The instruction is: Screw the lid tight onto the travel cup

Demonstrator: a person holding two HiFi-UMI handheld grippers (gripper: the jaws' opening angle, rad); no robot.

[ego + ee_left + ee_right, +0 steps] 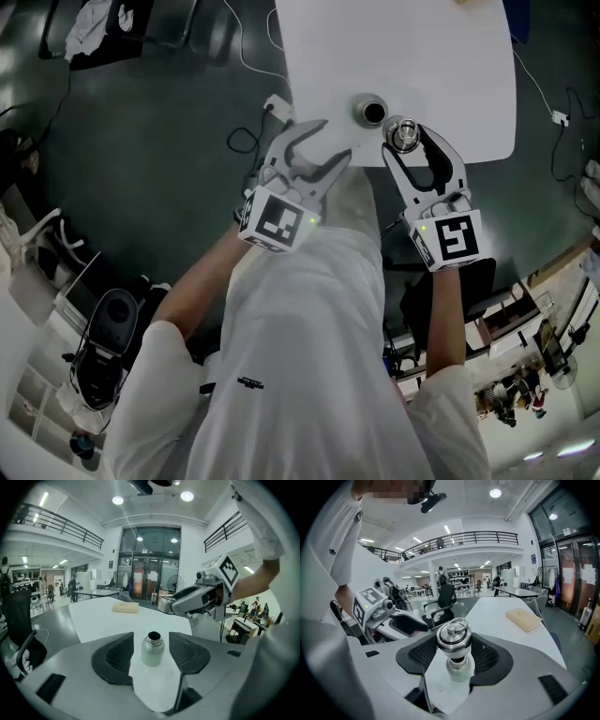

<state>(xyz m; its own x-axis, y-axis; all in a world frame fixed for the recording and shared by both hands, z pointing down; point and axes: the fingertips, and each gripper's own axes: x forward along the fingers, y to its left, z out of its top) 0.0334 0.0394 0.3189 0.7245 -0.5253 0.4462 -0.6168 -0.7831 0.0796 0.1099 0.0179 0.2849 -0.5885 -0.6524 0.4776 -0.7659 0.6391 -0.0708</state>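
Observation:
A steel travel cup (372, 112) stands upright and uncapped near the front edge of the white table (422, 56). My right gripper (404, 138) is shut on the round steel lid (403, 135), just right of the cup. In the right gripper view the lid (453, 634), with a ring on top, sits between the pads above the cup's mouth (458, 663). My left gripper (336, 139) is open to the left of the cup. In the left gripper view the cup (153, 654) stands ahead between the spread jaws, apart from both pads.
A tan block (125, 607) lies farther back on the table, also seen in the right gripper view (526, 618). Cables (246, 141) trail on the dark floor left of the table. An office chair (445, 599) stands beyond the table.

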